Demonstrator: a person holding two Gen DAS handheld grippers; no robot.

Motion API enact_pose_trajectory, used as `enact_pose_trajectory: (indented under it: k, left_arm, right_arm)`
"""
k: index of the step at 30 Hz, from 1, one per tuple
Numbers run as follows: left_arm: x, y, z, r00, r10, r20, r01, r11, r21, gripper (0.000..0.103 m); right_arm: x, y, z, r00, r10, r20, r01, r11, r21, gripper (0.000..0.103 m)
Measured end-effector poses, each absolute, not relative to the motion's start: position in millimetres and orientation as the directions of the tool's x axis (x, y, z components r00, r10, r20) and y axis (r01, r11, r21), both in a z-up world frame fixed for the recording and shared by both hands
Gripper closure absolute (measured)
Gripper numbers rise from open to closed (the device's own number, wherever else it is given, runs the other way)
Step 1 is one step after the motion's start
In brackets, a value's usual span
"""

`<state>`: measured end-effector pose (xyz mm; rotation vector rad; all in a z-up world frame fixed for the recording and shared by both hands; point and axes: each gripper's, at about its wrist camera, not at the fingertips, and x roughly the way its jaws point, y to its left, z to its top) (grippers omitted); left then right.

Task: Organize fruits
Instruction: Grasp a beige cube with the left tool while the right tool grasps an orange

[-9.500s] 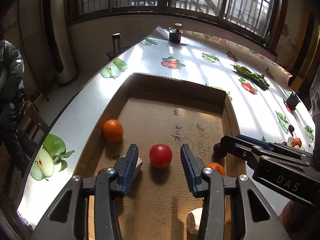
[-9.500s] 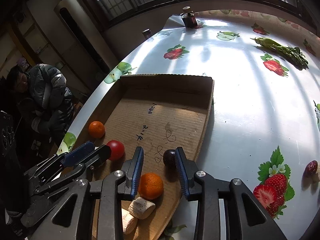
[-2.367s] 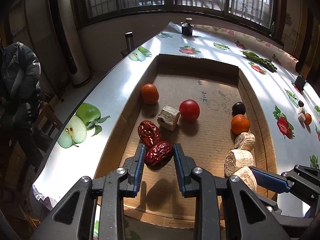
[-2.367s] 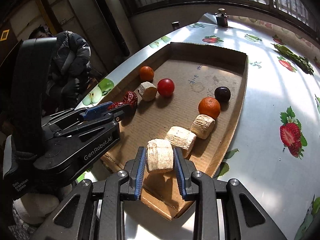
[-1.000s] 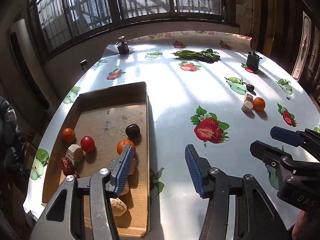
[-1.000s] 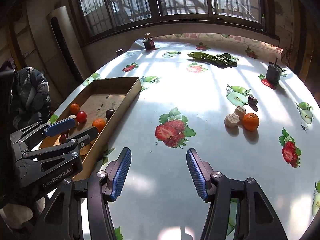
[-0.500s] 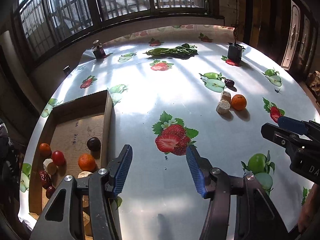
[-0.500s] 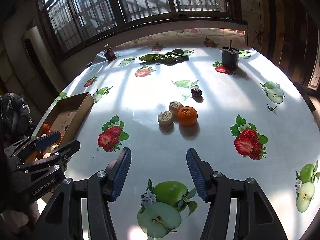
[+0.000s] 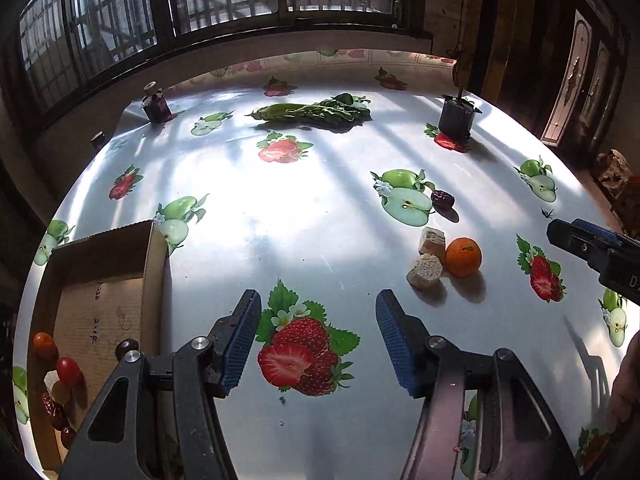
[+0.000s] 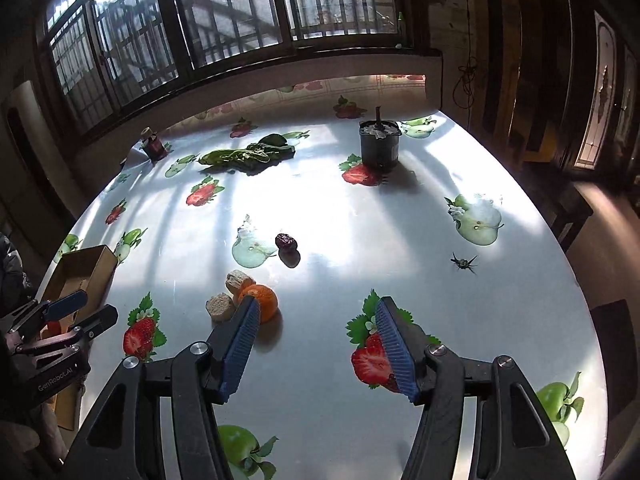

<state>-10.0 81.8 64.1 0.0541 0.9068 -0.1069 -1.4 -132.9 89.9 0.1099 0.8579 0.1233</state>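
Note:
On the fruit-print tablecloth lie an orange, two beige chunks and a dark red date. My left gripper hovers over a printed strawberry, left of that group; its jaws are opening with nothing between them. My right gripper is open and holds nothing; its left finger overlaps the orange in its own view, and the date lies farther off. The cardboard box sits at far left, with an orange, a red fruit, a dark plum and dates inside.
Leafy greens, a dark pot and a small jar stand at the far side of the table. A small dark spider-like thing lies at the right. The table's round edge falls away at the right.
Both views have swung right, away from the box. The box has slid to the left edge, and the orange, chunks and date are now closer. Both grippers stay free of any object.

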Motion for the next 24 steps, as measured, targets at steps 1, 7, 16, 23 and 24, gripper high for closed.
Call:
enact_pose_trajectory:
  k: [1,7,16,23,24]
  left_arm:
    - [-6.4,77.2,57.8,0.605,-0.092,-0.791,0.135,0.991,-0.012,0.044]
    - [3.4,52.0,30.2,0.57,-0.175,-0.803,0.229,0.972,-0.049,0.052]
    - [13.6,41.2,25.3,0.571,-0.203,-0.795,0.27,0.961,-0.052,0.052]
    - [17.1,26.8,19.3,0.547,-0.241,-0.802,0.316,0.946,-0.07,0.053]
    - [17.1,22.6,18.9,0.547,-0.242,-0.801,0.326,0.943,-0.063,0.053]
  right_arm:
    - [3.8,-131.7,84.9,0.639,0.163,-0.752,-0.068,0.985,0.157,0.039]
    - [32.5,-106.7,47.3,0.575,0.257,-0.777,-0.114,0.965,0.235,0.04]
    - [50.9,-83.4,21.9,0.536,0.29,-0.793,-0.158,0.957,0.244,0.043]
    - [47.5,-100.4,22.1,0.528,0.324,-0.785,-0.127,0.944,0.304,0.066]
    - [46.9,-103.2,22.5,0.53,0.319,-0.786,-0.119,0.945,0.304,0.066]
